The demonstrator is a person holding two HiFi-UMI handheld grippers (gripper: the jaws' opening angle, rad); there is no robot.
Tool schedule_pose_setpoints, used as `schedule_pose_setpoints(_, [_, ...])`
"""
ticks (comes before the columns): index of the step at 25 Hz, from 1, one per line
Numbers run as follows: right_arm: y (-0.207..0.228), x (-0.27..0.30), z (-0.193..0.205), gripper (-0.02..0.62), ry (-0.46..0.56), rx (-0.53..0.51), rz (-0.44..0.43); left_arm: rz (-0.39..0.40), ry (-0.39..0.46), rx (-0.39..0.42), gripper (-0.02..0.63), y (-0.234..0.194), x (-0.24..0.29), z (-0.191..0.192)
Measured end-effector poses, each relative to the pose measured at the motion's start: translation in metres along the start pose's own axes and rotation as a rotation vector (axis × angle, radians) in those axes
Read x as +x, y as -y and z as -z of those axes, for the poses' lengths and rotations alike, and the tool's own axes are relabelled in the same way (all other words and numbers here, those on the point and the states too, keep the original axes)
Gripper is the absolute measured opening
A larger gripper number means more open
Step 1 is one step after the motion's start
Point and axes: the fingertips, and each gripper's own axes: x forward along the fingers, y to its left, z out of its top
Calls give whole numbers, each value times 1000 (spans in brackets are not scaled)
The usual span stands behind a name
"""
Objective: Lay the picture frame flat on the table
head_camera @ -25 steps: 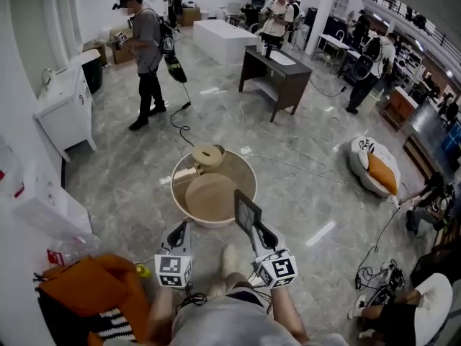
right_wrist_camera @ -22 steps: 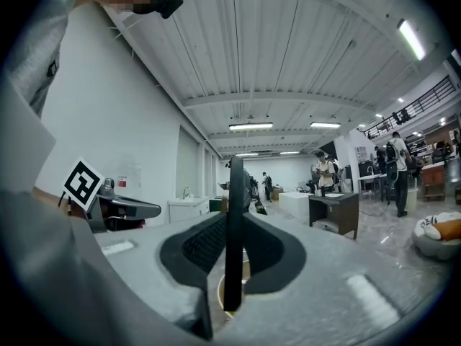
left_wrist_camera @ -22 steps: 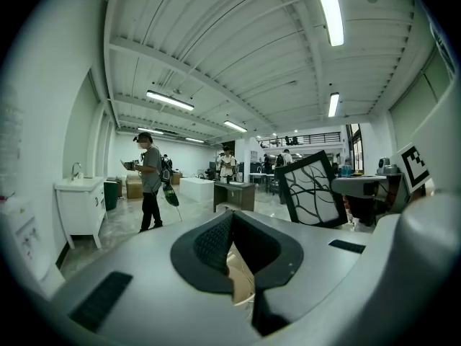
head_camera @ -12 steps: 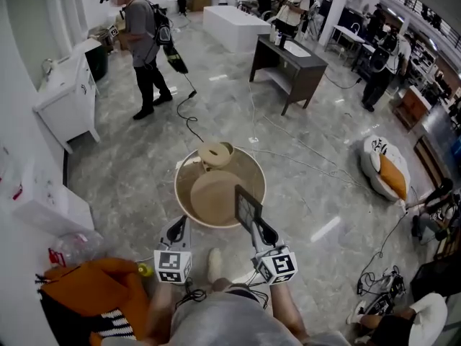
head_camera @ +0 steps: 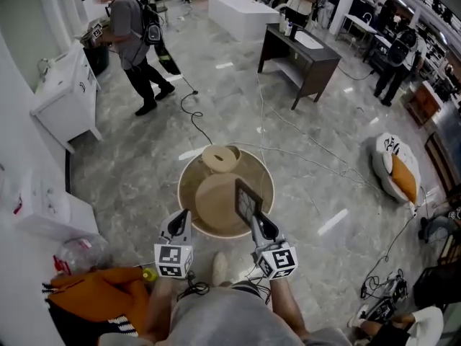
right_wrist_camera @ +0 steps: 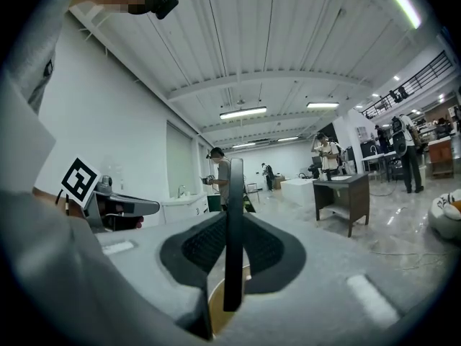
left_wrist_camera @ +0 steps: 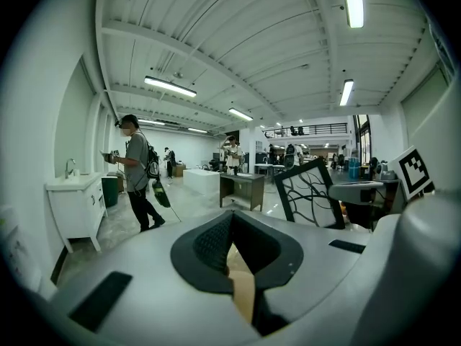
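Across the whole room, glossy grey marble floor (head_camera: 144, 164), with thin cables (head_camera: 310, 163) trailing over it. In the far middle, a long white counter (head_camera: 243, 13); nearer and to the right of it, a dark brown desk (head_camera: 302, 55). Along the left wall, a white cabinet (head_camera: 66, 107) with a sink on top, and just beyond it a person (head_camera: 131, 38) in a grey shirt, wearing a backpack. To the right, a white and orange cushion (head_camera: 396, 168) on the floor; at the near left, a heap of orange cloth (head_camera: 101, 294). In the near middle, a low round table (head_camera: 189, 181), tan inside a pale rim, carrying a wide tan disc (head_camera: 215, 202) and, at its far edge, a smaller round piece (head_camera: 220, 157). Over the table's near right part, the picture frame (head_camera: 247, 205): dark and thin, with a branching line pattern on its pale pane, held upright, not laid flat. Clamped on the frame's near lower part, the right gripper (head_camera: 258, 222), pads pressed against both faces, the frame showing edge-on between them in the right gripper view. Just left of it, over the table's near rim, the left gripper (head_camera: 178, 223), jaws drawn together at the tips, nothing between them.
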Motion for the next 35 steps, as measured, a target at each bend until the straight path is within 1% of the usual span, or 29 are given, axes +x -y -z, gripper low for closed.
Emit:
schedule_pose_setpoints(9, [47, 62, 17, 63, -36, 59, 5, 4, -43, 7, 17, -17, 70, -4])
schedule_pose_setpoints(16, [60, 90, 36, 63, -76, 68, 19, 25, -91, 7, 17, -27, 102, 13])
schedule_pose_setpoints(20, [65, 102, 57, 63, -121, 88, 20, 32, -128, -6, 17, -32, 117, 33])
schedule_pose_setpoints(24, [77, 128, 83, 63, -150, 108, 36, 48, -152, -7, 17, -44, 146, 54])
schedule_pose_setpoints(30, [85, 157, 135, 63, -213, 139, 70, 64, -209, -36, 17, -63, 176, 107])
schedule_pose_setpoints(35, [91, 189, 188, 63, -272, 149, 73, 65, -246, -66, 17, -82, 209, 159])
